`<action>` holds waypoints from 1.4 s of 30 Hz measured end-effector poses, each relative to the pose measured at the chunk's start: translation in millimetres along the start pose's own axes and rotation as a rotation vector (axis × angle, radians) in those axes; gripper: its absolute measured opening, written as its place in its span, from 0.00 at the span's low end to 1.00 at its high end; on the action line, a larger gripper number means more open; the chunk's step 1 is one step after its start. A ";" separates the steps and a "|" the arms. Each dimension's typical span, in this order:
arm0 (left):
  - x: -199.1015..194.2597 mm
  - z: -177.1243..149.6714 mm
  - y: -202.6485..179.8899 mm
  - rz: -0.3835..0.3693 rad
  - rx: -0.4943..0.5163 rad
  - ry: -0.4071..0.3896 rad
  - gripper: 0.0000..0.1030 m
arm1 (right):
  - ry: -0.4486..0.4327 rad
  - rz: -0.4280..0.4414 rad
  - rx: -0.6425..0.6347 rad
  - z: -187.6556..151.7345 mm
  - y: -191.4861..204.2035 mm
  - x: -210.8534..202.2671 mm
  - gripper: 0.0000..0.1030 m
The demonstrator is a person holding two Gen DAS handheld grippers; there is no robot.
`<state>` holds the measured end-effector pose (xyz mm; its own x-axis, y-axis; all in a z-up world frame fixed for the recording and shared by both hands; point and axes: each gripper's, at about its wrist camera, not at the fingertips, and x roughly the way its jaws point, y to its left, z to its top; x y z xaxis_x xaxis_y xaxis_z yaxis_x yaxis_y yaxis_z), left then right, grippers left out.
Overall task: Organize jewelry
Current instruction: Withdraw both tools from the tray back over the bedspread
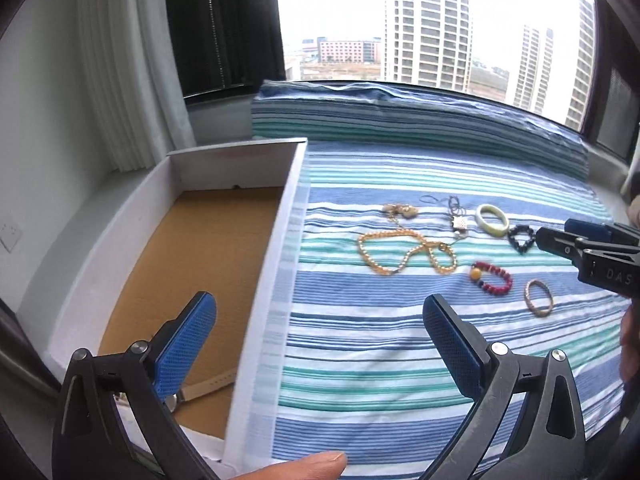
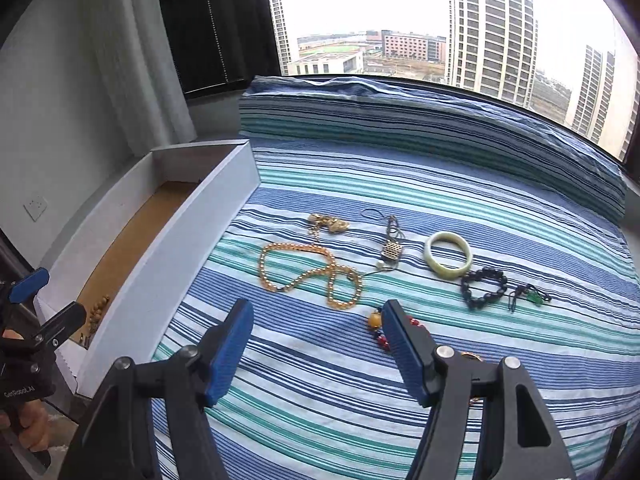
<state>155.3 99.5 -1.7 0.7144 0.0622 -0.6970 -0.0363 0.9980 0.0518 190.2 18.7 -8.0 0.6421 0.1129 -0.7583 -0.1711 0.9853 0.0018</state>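
Note:
Several pieces of jewelry lie on the striped bedspread [image 1: 360, 360]: a gold bead necklace [image 1: 424, 245] [image 2: 332, 270], a pale green bangle [image 1: 496, 233] [image 2: 444, 273], a black bead bracelet [image 1: 516, 245] [image 2: 468, 298], a red bead bracelet [image 1: 500, 290], a thin bangle [image 1: 527, 294] and a square pendant [image 2: 392, 250]. My left gripper [image 1: 320, 308] is open, straddling the right wall of the white box [image 1: 280, 240]. My right gripper [image 2: 316, 312] is open above the cloth, its right finger hiding part of the red bracelet. A watch strap [image 1: 216, 382] and wooden beads [image 2: 98, 308] lie in the box.
A striped bolster [image 1: 420, 120] runs along the window behind the jewelry. A gold cluster [image 2: 332, 224] and a green charm on dark cord [image 2: 532, 298] also lie on the cloth. Curtains and a wall socket [image 2: 35, 206] are left of the box. A fingertip [image 1: 304, 466] shows below.

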 end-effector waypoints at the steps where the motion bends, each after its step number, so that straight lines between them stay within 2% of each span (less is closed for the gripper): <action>1: 3.3 -0.3 -10.4 -0.018 0.014 0.006 1.00 | -0.007 -0.024 0.007 -4.6 -9.2 -5.5 0.66; 7: 13.7 -10.5 -61.3 -0.057 0.083 -0.003 1.00 | -0.026 -0.103 0.094 -42.3 -52.5 -29.8 0.69; 13: -2.0 -21.9 -91.5 -0.127 0.140 -0.011 1.00 | -0.063 -0.185 0.184 -87.8 -73.9 -69.0 0.69; 18: -33.2 -36.4 -101.0 -0.146 0.202 -0.058 1.00 | -0.109 -0.282 0.212 -117.1 -72.2 -118.5 0.69; 25: -87.4 -59.4 -93.3 -0.154 0.227 -0.130 1.00 | -0.192 -0.342 0.254 -150.1 -55.7 -187.2 0.69; 28: -107.0 -67.0 -94.6 -0.140 0.228 -0.141 1.00 | -0.222 -0.349 0.246 -163.2 -48.7 -211.5 0.69; 35: -163.3 -85.2 -98.0 -0.054 0.231 -0.193 1.00 | -0.287 -0.315 0.201 -179.3 -44.5 -251.6 0.73; 38: -182.7 -93.4 -98.9 -0.018 0.217 -0.208 1.00 | -0.307 -0.272 0.183 -182.4 -45.8 -257.9 0.73; 42: -195.8 -96.8 -98.5 0.005 0.188 -0.189 1.00 | -0.313 -0.222 0.150 -179.9 -45.8 -255.0 0.73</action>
<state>-48.6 -9.8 60.4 0.8330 0.0467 -0.5514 0.0771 0.9769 0.1992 -100.1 -78.4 68.0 0.8513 -0.0934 -0.5162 0.0929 0.9953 -0.0269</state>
